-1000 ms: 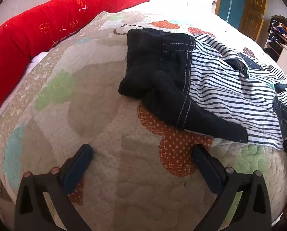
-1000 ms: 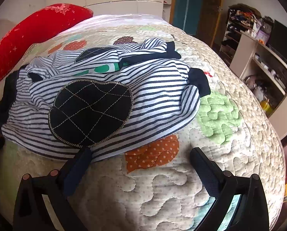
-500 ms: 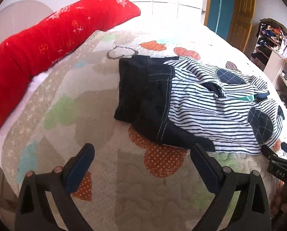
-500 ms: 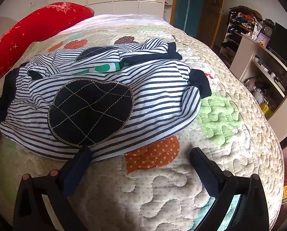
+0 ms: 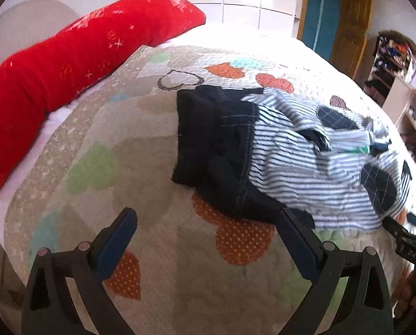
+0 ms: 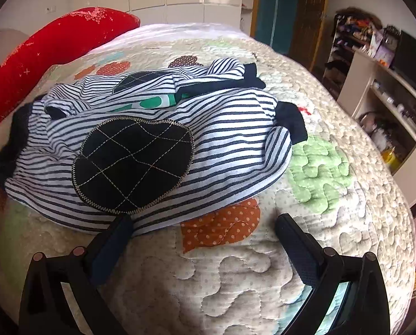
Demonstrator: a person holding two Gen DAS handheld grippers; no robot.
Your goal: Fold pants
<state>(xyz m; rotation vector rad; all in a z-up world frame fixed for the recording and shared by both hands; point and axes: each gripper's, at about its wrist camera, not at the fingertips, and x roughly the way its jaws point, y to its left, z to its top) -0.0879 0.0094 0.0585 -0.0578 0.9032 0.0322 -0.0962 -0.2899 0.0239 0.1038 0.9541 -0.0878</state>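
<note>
The pants [image 6: 230,145] are striped navy and white, with black quilted patches [image 6: 132,164]. The quilt [image 5: 140,150] is patterned with orange dotted hearts; the bolster [image 5: 68,67] is red.

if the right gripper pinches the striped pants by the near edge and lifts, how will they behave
The pants will probably go floppy and drape: they already lie rumpled in soft folds on the quilt. They look like thin knit, so likely light. The dark waistband seems thicker and may hang lower. The right gripper is open, so one pinch likely lifts only one layer.
</note>
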